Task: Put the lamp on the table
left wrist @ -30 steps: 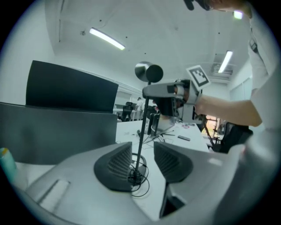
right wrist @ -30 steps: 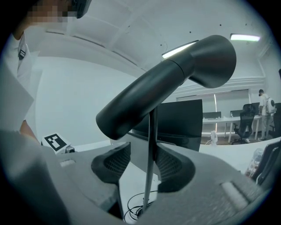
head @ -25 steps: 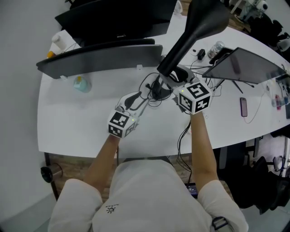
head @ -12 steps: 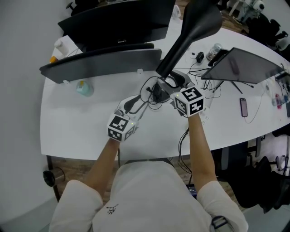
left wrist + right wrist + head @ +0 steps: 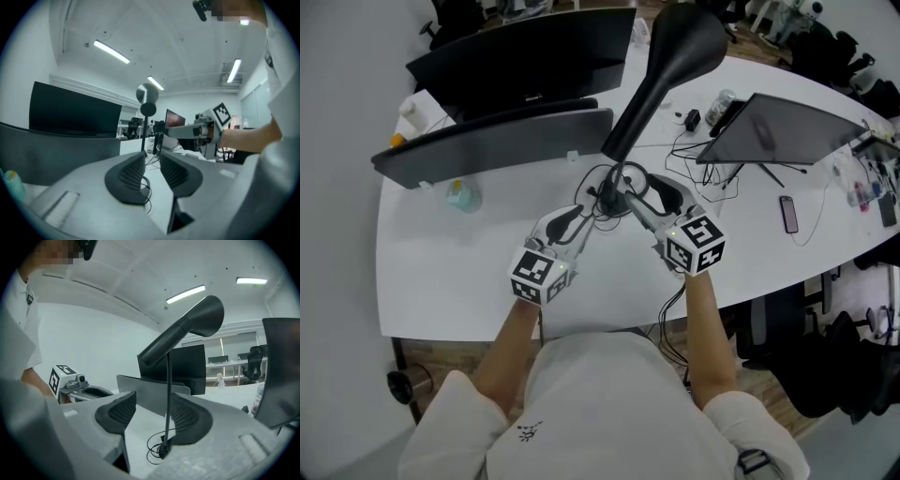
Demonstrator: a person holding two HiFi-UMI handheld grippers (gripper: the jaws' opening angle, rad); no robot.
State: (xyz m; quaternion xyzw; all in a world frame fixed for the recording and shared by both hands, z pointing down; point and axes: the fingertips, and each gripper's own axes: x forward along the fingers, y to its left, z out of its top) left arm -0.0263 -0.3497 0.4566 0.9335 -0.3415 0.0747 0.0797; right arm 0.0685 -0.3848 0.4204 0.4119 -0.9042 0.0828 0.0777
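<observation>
Left of centre, the left gripper (image 5: pixel 579 217) had jaws half-spread, just narrowed, pinching nothing. At centre the lamp (image 5: pixel 642 103) stood on the white table (image 5: pixel 469 272), its thin stem upright. Right of it, the right gripper (image 5: pixel 649 192), the nearer one, faced the stem's foot just ahead. Its jaws were wide, just eased in slightly, pads not touching. No writing was readable (only square markers on the cubes).

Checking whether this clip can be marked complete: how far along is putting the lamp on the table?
Done: the lamp stands on the table, its stem reaching the tabletop beside its coiled cable. In hand: nothing. The right gripper has jaws that have just been opening; they flank the stem without pressing it. The left gripper, jaws just closing, is empty. Left: only clearing both grippers away.
</observation>
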